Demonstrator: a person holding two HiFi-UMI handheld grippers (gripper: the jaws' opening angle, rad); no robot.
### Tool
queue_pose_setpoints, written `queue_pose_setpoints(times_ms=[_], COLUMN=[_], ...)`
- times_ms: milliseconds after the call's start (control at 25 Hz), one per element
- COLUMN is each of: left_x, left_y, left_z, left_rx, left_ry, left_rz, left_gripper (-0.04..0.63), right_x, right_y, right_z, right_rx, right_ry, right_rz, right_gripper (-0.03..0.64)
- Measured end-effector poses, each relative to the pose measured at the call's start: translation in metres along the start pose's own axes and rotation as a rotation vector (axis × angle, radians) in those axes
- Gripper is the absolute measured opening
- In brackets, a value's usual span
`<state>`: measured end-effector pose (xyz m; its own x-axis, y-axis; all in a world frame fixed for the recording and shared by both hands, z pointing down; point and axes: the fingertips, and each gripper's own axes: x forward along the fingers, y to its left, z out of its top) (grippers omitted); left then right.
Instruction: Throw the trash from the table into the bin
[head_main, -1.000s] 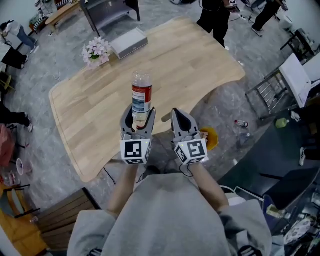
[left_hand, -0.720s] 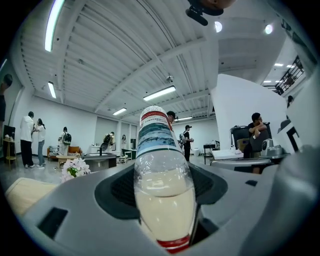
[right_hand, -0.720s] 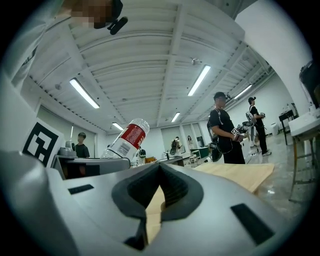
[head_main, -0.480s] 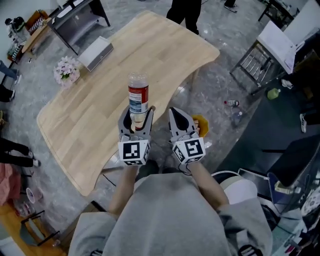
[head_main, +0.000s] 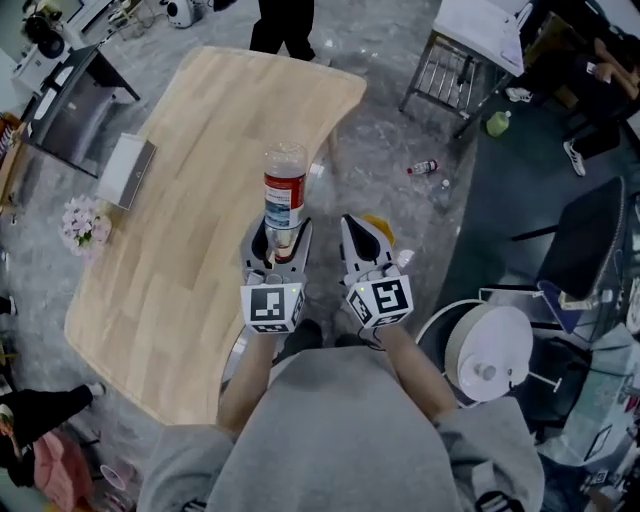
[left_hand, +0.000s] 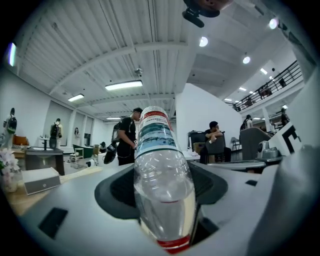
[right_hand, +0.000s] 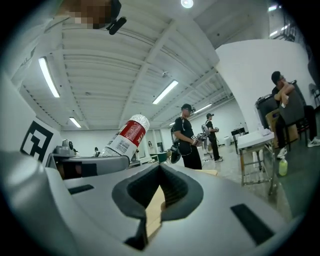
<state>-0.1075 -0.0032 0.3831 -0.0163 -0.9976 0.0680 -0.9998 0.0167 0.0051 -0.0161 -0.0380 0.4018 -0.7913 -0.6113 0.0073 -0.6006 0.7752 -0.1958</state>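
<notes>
Clamping left gripper (head_main: 280, 238): jaws spread wide, pressed on the lower body of the clear plastic bottle (head_main: 285, 190); upright, ribbed, red-and-white label, pale cap.
Bottle spot: centre of frame, against the table's right edge.
Right gripper (head_main: 366, 228): grey ridged pads (right_hand: 175, 191) nearly together, pinching a thin flat yellow piece (head_main: 382, 226); kind not readable.
Table (head_main: 170, 230): pale wood grain, rounded corners, left half of frame.
Marker cubes (head_main: 274, 305): black-and-white squares, one behind each claw.
Floor (head_main: 390, 140): grey, mottled, small bottle (head_main: 425, 167) lying upper right.
Lower right: smooth white round lidded drum (head_main: 487, 352).
</notes>
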Motion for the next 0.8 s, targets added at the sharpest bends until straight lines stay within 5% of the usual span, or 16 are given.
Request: queue_pose_setpoints(times_ms=[360,800], left_x=[0.028,0.042], left_y=[-0.039,-0.101], left_z=[-0.010,-0.044], left_rx=[-0.021,-0.046], left_ry=[0.005,0.069], left_rz=[-0.269,-0.426], left_gripper=[0.287,0.288], right_x=[-0.029,-0.077], right_y=[-0.033,-0.073], right_z=[-0.002,-0.018], right_rx=[-0.003,0.013], right_ry=[-0.021,-0.006], right_rz=[-0.274,-0.424], right_gripper=[0.003,0.003])
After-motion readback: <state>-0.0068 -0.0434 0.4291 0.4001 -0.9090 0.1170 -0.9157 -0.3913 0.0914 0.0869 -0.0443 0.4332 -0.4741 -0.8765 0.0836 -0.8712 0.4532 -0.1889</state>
